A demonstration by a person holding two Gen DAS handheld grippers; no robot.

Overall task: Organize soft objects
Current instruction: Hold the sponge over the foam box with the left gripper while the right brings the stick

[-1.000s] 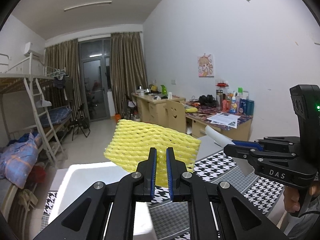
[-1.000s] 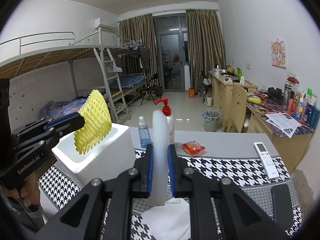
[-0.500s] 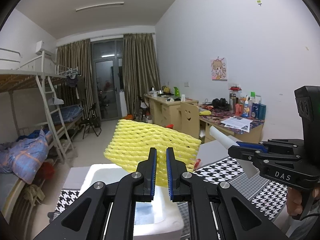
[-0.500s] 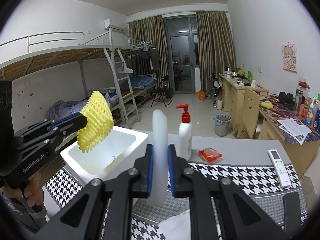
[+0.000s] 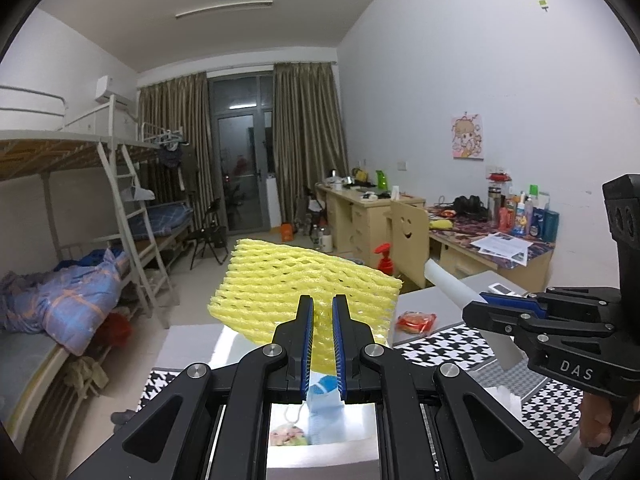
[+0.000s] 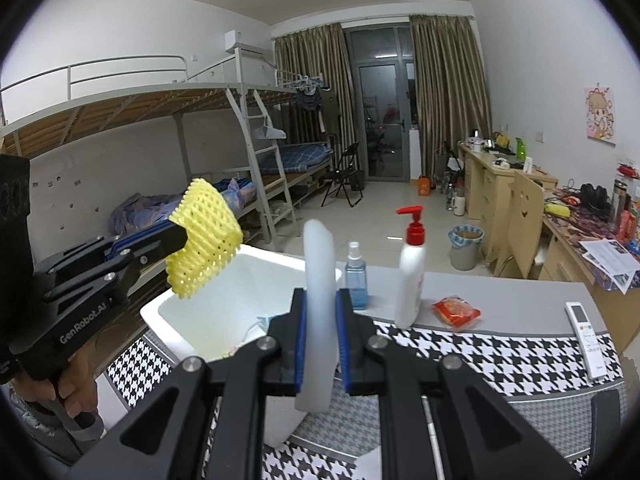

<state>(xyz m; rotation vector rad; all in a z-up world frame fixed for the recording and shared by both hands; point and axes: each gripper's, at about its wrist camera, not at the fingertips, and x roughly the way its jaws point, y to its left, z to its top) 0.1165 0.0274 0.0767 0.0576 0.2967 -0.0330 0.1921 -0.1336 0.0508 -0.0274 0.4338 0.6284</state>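
On the checked table our box already holds some items; our left gripper pinches yellow net above it, right gripper clamps white foam beside; both remain undropped.

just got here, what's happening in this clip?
A person is sorting soft packing items into a white foam box on the houndstooth table. The left gripper is shut on a yellow foam fruit net, held above the box. The right gripper is shut on a white foam strip. A few items already lie inside the box.
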